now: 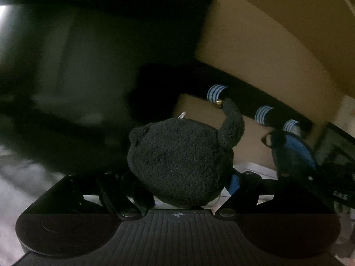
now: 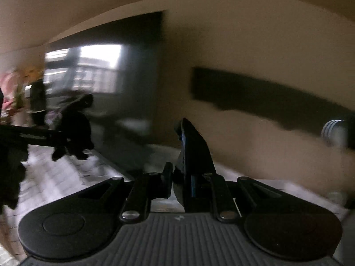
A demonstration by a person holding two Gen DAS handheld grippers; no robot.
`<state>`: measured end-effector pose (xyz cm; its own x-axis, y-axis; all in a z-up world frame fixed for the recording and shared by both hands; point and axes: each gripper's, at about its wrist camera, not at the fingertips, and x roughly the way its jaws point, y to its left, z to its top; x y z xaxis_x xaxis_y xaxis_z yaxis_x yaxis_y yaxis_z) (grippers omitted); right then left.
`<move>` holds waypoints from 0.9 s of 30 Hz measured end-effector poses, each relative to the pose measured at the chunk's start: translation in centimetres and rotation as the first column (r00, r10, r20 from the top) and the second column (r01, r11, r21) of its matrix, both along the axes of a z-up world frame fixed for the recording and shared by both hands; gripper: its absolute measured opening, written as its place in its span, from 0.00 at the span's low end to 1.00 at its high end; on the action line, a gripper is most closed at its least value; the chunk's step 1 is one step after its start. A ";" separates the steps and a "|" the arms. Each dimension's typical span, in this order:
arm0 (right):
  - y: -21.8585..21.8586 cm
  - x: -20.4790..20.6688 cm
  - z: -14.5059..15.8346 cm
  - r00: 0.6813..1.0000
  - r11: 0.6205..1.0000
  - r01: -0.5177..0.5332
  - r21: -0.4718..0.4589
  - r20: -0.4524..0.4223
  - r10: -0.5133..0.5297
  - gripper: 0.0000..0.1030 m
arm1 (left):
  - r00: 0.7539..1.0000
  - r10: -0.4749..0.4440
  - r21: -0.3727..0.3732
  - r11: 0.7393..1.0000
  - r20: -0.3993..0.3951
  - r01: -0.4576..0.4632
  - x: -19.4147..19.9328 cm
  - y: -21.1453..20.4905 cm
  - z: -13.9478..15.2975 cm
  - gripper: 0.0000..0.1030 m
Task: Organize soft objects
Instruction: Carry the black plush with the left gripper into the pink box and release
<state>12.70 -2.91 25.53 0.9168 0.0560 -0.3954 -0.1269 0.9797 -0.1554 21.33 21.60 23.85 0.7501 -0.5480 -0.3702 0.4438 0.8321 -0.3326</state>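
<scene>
A black fuzzy plush toy (image 1: pixel 177 159) with a thin raised limb fills the middle of the left wrist view, and my left gripper (image 1: pixel 188 184) is shut on it. The right wrist view shows the same toy (image 2: pixel 75 124) hanging in the air from the left gripper (image 2: pixel 62 141). My right gripper (image 2: pixel 188 173) is shut on a thin flat black object with a blue edge (image 2: pixel 195 146), which stands upright between the pads. That black and blue object (image 1: pixel 290 148) also appears at the right of the left wrist view.
A long black rail (image 1: pixel 244 93) on the beige wall carries three blue-and-white striped pieces (image 1: pixel 216 93). A large dark panel (image 2: pixel 137 66) with a bright window reflection stands to the left. Flowers (image 2: pixel 13 84) and a dark vase (image 2: pixel 37 102) sit far left above a pale surface (image 2: pixel 55 177).
</scene>
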 end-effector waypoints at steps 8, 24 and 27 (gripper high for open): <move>-9.9 -2.8 -0.8 0.982 0.983 0.183 0.004 0.035 -0.183 0.15 | 0.955 -0.288 -0.004 0.958 -0.074 0.288 1.1 -15.0 -0.9 0.81; -19.2 -3.3 -6.2 0.963 0.958 0.263 0.113 -0.092 -0.254 0.15 | 0.889 -0.281 0.206 0.906 -0.361 0.370 3.2 -30.3 -14.4 0.84; -19.6 -3.1 -6.8 0.962 0.956 0.263 0.133 -0.106 -0.250 0.15 | 0.902 -0.291 0.206 0.908 -0.319 0.365 2.9 -29.5 -13.8 0.84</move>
<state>9.64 -22.47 18.76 0.8701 -0.1142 -0.4794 0.1248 0.9921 -0.0098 24.23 -7.93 10.10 0.3915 -0.6036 -0.6946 0.6279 0.7270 -0.2778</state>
